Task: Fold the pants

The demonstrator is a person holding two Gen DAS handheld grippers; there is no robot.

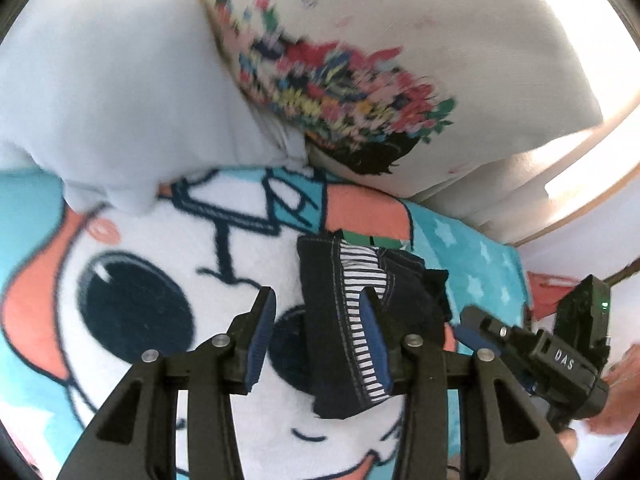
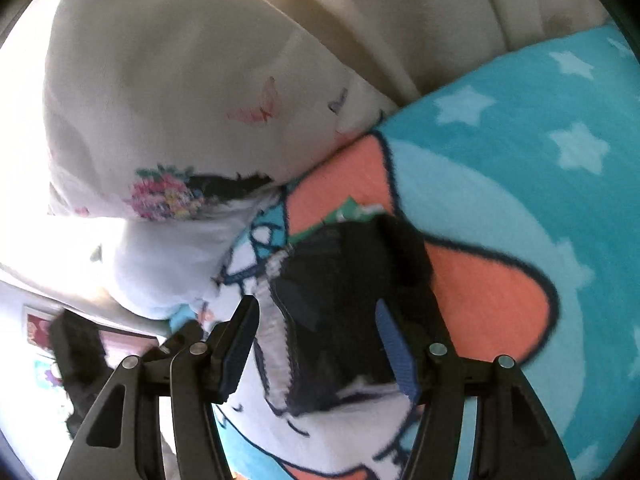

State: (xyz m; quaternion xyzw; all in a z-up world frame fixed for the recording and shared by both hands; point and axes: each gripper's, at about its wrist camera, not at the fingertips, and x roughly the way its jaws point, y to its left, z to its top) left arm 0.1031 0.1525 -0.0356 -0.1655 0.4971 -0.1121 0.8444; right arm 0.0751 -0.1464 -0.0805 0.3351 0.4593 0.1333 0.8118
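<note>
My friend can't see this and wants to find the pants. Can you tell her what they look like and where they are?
Look at the big turquoise blanket with pale stars and a cartoon face. The pants lie bunched on the white part of that face, below the flowery pillow. They are the only very dark navy thing there, small, with a black-and-white striped lining showing.
</note>
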